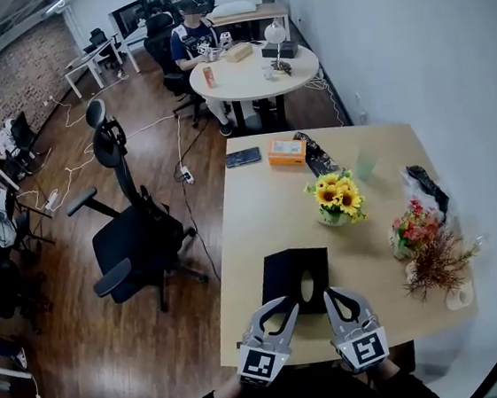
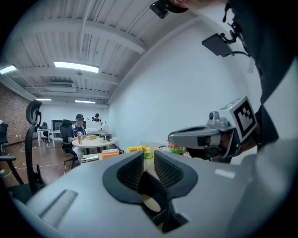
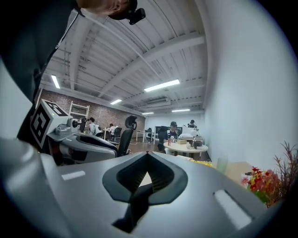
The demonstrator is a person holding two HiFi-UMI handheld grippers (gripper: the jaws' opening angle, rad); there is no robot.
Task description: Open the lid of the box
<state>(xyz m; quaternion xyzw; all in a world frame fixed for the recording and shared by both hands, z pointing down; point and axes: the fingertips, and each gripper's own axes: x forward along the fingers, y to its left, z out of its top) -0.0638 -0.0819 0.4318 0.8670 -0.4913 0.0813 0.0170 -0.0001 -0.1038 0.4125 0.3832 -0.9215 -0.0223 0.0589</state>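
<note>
Near the front edge of the bench [image 1: 259, 210] sits the black box [image 1: 286, 274], its lid apparently not yet raised, with both grippers just beside its near side. To do this well, I judge one gripper should steady the body while the other catches the lid's edge and lifts gently. The left gripper [image 1: 280, 317] has its jaws a narrow slit apart, nothing between them. The right gripper [image 1: 345, 303] has its jaws pressed together at the tips, empty.
</note>
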